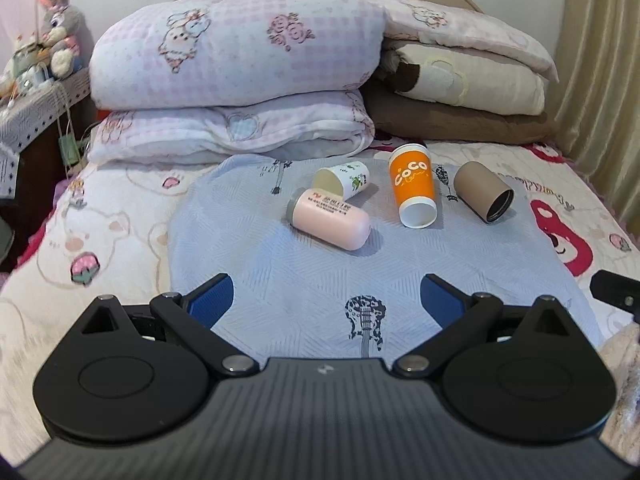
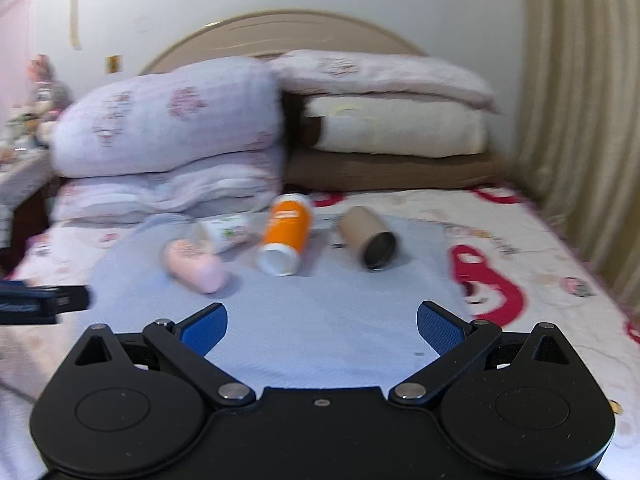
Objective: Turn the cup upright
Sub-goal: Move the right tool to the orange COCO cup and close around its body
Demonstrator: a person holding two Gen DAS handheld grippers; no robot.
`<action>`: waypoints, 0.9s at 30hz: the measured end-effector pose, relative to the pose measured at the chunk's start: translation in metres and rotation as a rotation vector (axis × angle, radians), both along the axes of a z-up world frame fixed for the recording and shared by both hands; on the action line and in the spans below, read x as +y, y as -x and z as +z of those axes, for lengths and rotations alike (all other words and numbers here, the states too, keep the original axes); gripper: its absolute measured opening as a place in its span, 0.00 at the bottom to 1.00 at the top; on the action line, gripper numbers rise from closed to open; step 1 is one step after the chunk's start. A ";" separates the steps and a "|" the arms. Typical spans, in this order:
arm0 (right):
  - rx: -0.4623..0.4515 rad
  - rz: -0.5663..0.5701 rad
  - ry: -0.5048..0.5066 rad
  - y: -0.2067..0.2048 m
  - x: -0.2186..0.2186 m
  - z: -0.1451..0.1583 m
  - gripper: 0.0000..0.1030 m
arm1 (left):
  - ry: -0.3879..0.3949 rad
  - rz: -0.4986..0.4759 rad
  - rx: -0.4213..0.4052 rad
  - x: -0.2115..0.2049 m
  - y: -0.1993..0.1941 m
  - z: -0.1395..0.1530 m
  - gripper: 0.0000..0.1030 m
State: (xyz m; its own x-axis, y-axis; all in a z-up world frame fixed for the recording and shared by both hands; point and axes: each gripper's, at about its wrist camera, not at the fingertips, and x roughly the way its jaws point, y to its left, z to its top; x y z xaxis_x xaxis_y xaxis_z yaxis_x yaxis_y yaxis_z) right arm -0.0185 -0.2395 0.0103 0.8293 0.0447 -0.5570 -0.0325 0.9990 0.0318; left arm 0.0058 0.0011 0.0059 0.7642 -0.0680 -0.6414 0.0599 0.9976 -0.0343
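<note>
Cups all on their sides: orange paper cup (image 1: 414, 190), brown tube cup (image 1: 482, 192), pink capsule cup (image 1: 330, 222), white printed cup (image 1: 346, 178). Approach step; left gripper (image 1: 326, 300) and right gripper (image 2: 322, 328) both spread apart, empty. Next: reach, grasp one.

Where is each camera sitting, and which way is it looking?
Left wrist: rides on the left gripper, looking forward over the bed at four tipped cups; its blue-padded fingers spread open, and the right gripper's tip shows at the right edge.
Right wrist: rides on the right gripper, facing the same way, blurred; its fingers spread open, and the left gripper shows at the left edge.
Both share: the orange cup, pink cup, brown cup, white cup, folded quilts and headboard.
</note>
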 end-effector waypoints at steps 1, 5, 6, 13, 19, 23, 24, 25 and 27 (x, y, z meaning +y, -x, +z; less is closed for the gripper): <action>0.015 0.035 -0.022 -0.002 -0.003 0.005 0.99 | -0.007 -0.009 0.008 0.000 -0.003 0.005 0.98; 0.080 0.157 -0.058 -0.018 -0.006 0.027 0.99 | -0.023 -0.069 0.042 0.003 -0.030 0.030 0.98; 0.098 0.193 -0.059 -0.024 -0.006 0.033 0.99 | -0.026 -0.083 0.051 0.003 -0.037 0.035 0.98; 0.163 0.335 -0.080 -0.067 0.008 0.057 0.99 | -0.008 -0.135 0.125 -0.003 -0.103 0.043 0.98; 0.170 0.406 -0.158 -0.120 0.018 0.035 0.93 | 0.123 -0.157 0.141 -0.009 -0.166 0.025 0.96; 0.210 0.435 -0.197 -0.165 0.029 0.009 0.87 | 0.166 -0.150 0.140 -0.014 -0.205 0.012 0.96; 0.208 0.434 -0.185 -0.174 0.032 0.004 0.85 | 0.177 -0.140 0.148 -0.014 -0.215 0.008 0.96; 0.209 0.427 -0.178 -0.185 0.035 -0.002 0.83 | 0.187 -0.140 0.150 -0.014 -0.223 0.006 0.95; 0.220 0.428 -0.174 -0.204 0.037 -0.012 0.79 | 0.218 -0.131 0.138 -0.014 -0.239 0.000 0.95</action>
State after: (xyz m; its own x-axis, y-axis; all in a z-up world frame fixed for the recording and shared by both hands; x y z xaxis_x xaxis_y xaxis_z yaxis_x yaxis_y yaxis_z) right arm 0.1858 -0.2023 -0.0020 0.5806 0.4622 -0.6702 -0.4112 0.8770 0.2486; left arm 0.2447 -0.0132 0.0062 0.6461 -0.3080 -0.6983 0.1678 0.9499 -0.2637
